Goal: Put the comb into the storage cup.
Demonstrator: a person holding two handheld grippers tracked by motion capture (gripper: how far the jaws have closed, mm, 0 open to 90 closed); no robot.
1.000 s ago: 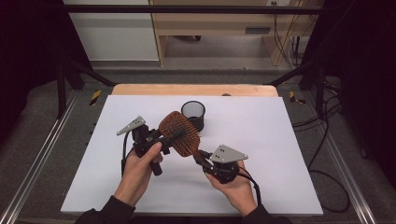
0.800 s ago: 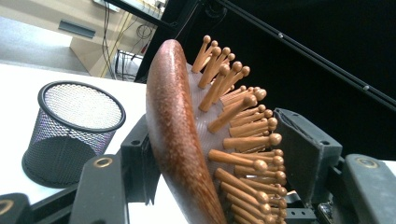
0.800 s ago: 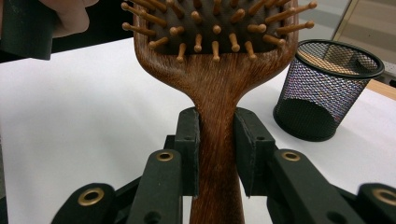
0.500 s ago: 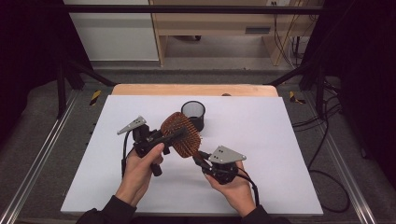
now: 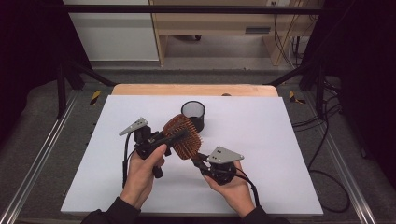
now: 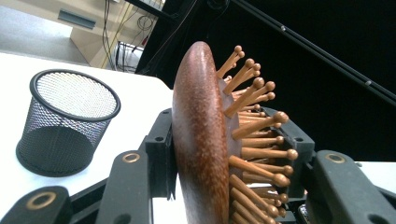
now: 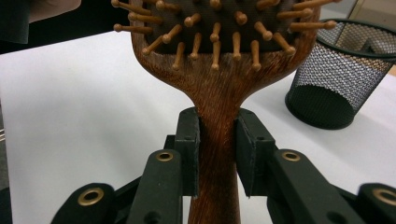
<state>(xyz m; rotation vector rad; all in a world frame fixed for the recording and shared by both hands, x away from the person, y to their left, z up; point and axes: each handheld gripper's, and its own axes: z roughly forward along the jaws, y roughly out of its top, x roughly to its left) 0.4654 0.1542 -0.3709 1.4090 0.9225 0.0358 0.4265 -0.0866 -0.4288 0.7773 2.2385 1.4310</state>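
1. Nearest the person, the right tongs [image 5: 200,161] are clamped on the wooden handle of the hairbrush [image 5: 182,136]; in the right gripper view the handle [image 7: 218,140] is seen pinched between both pads, with the bristle head rising toward 12 o'clock.
2. A little farther out, the left tongs [image 5: 175,136] are closed across the brush head; in the left gripper view the smooth wooden back [image 6: 198,135] is pressed by one pad and the peg bristles [image 6: 254,135] are met by the other.
3. The brush is thus held off the white desk [image 5: 261,140] by both tongs at once, the head lying at about 11 o'clock from the right tongs and at about 3 o'clock from the left hand [image 5: 142,175].
4. Farther still, at roughly 1 o'clock from the brush head, the black mesh cup [image 5: 193,115] stands upright and empty on the desk.
5. It is judged that pick-up is done and a two-handed hold is in place; if the cup is the goal, lowering the brush into it and letting go are left.
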